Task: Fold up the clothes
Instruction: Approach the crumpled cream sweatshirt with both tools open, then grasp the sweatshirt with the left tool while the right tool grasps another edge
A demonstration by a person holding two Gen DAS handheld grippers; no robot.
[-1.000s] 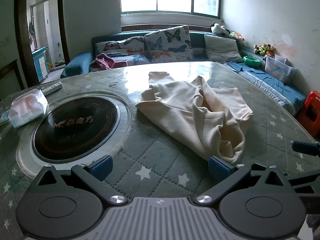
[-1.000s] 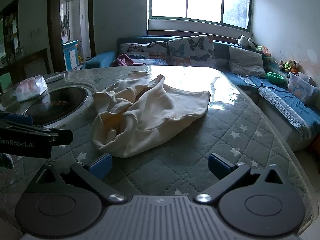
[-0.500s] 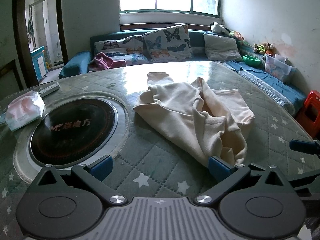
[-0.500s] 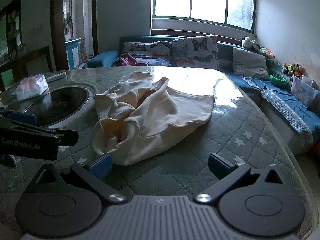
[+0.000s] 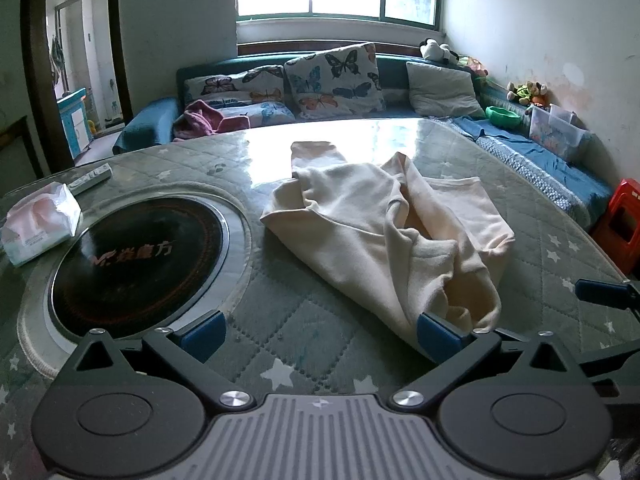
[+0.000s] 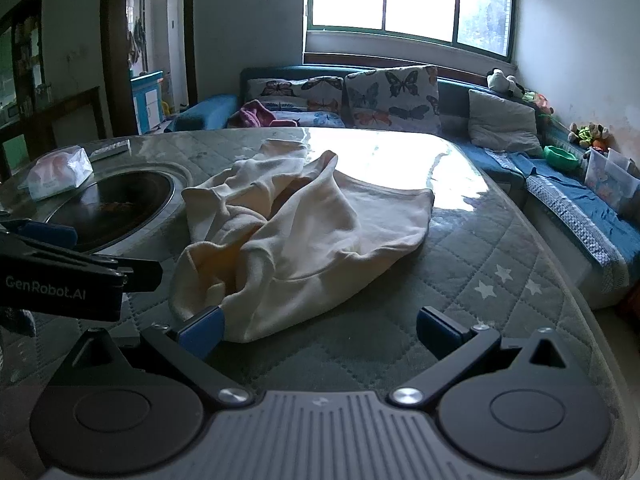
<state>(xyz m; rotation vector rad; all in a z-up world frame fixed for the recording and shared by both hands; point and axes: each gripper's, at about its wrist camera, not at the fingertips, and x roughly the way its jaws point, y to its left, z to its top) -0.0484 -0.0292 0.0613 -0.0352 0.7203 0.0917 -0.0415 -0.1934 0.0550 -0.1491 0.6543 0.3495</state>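
A cream garment (image 5: 384, 236) lies crumpled on the green quilted table (image 5: 288, 332), one sleeve stretched toward the far side. My left gripper (image 5: 320, 336) is open, low over the table; its right blue pad touches the garment's near hem. In the right wrist view the same garment (image 6: 304, 232) lies ahead and left. My right gripper (image 6: 320, 330) is open too, with its left pad at the cloth's near edge. Nothing is held between either pair of fingers. The left gripper's body (image 6: 68, 276) shows at that view's left edge.
A round black cooktop (image 5: 136, 252) is set into the table on the left, with a tissue pack (image 5: 38, 222) and a remote (image 5: 90, 178) beside it. A sofa with butterfly cushions (image 5: 332, 80) runs behind. A red stool (image 5: 622, 224) stands at the right.
Both grippers have moved forward toward the garment, which now reaches their inner pads. The garment itself has not moved.
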